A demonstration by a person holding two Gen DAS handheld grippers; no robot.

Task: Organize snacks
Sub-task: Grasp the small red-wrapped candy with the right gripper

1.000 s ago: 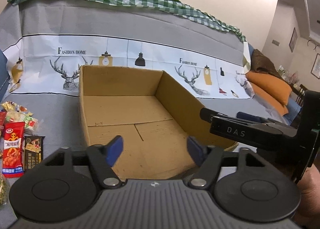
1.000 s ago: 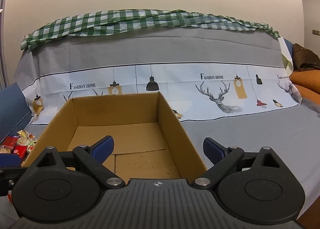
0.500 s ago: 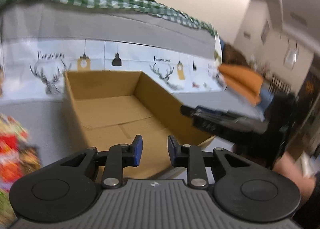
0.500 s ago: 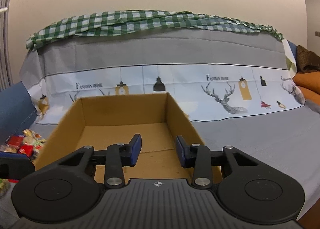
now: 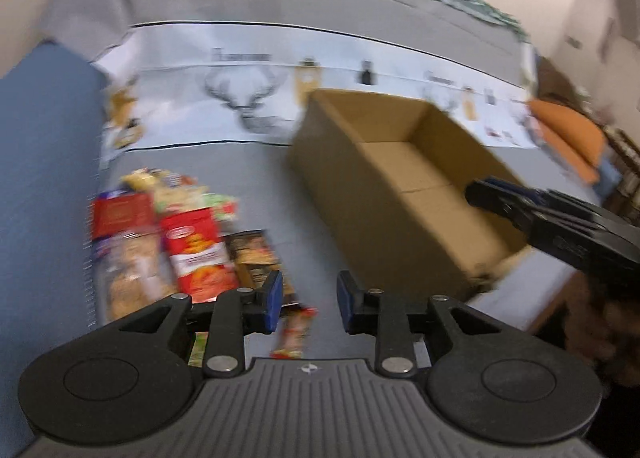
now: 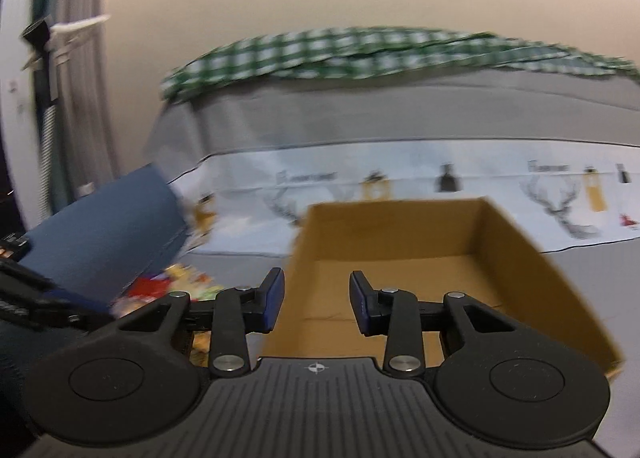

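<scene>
Snacks [image 5: 176, 238] lie in a loose heap on the grey cover, at about nine o'clock from the cardboard box [image 5: 400, 178] and well apart from it. A red packet [image 5: 198, 254] and a dark packet [image 5: 252, 254] lie side by side at the near edge of the heap; the rest is too blurred to name. One more small wrapper [image 5: 294, 332] lies on its own, nearer the camera.

Inside the box only bare cardboard shows in both views, so by my judgement nothing has been sorted yet and the whole heap is left to move.

The left gripper [image 5: 308, 302] hangs above the near edge of the heap, at about seven o'clock from the box. Its jaws stand partly apart and are opening, with nothing between the pads. The right gripper [image 6: 316, 302] points over the box's near wall at about six o'clock, its jaws likewise a little apart and empty.

Beyond the box, at twelve o'clock, rises a sofa back with a deer-print band [image 6: 440, 186] and a green checked cloth [image 6: 360, 54] on top.
</scene>
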